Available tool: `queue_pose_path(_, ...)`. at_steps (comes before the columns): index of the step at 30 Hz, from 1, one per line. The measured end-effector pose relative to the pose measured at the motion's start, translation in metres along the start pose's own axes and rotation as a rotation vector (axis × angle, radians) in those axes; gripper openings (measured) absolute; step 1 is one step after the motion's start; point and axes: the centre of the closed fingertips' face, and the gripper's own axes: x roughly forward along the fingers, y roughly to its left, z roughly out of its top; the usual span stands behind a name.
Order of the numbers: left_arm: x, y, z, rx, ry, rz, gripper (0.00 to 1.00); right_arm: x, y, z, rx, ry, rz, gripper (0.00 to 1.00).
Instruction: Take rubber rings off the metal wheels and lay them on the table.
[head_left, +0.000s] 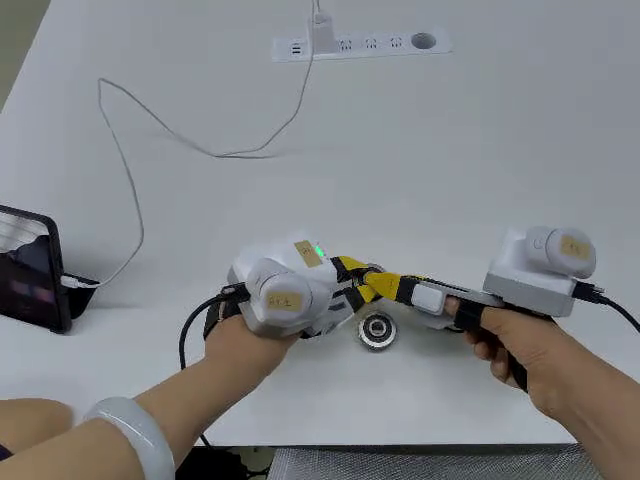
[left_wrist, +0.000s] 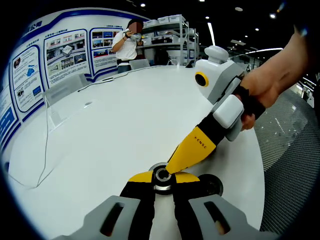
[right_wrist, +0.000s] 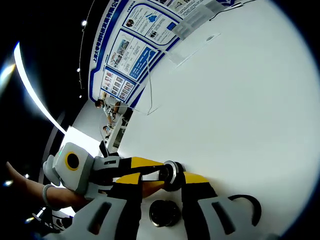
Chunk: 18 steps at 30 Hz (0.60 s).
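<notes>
Left gripper (left_wrist: 163, 178) is clamped shut on a small silver metal wheel (left_wrist: 162, 175), near the front edge of the white table (head_left: 450, 150). The black rubber ring (right_wrist: 178, 179) around it looks thin and stretchy, so I'd hook its edge and peel rather than yank. Right gripper (right_wrist: 167, 182) has its yellow jaws right at that wheel, but I can't tell if they're pinching. A second metal wheel (head_left: 377, 330) sits just beside it on the table.

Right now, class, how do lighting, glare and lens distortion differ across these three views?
Head view: soft, even light, faint shadow beneath the loose wheel on the white table. Left gripper view: fisheye bends the table edge; the held wheel is sharp. Right gripper view: rolled, glare streak at left, table washed out.
</notes>
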Motion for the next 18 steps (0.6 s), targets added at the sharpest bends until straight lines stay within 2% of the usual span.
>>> queue_pose_path(8,-0.0001,-0.0002,0.0001,0.000,0.001,-0.001,0.14,-0.0042,0.0007,-0.0005,-0.017,0.004,0.001,0.28)
queue_pose_path(13,-0.0005,-0.0008,0.0009,-0.001,0.001,0.000,0.14,-0.0020,-0.0035,-0.0026,-0.022,-0.003,-0.026,0.34)
queue_pose_path(18,-0.0010,-0.0011,0.0003,-0.002,0.000,0.000,0.14,0.0000,0.0013,-0.0029,0.004,-0.008,-0.005,0.37)
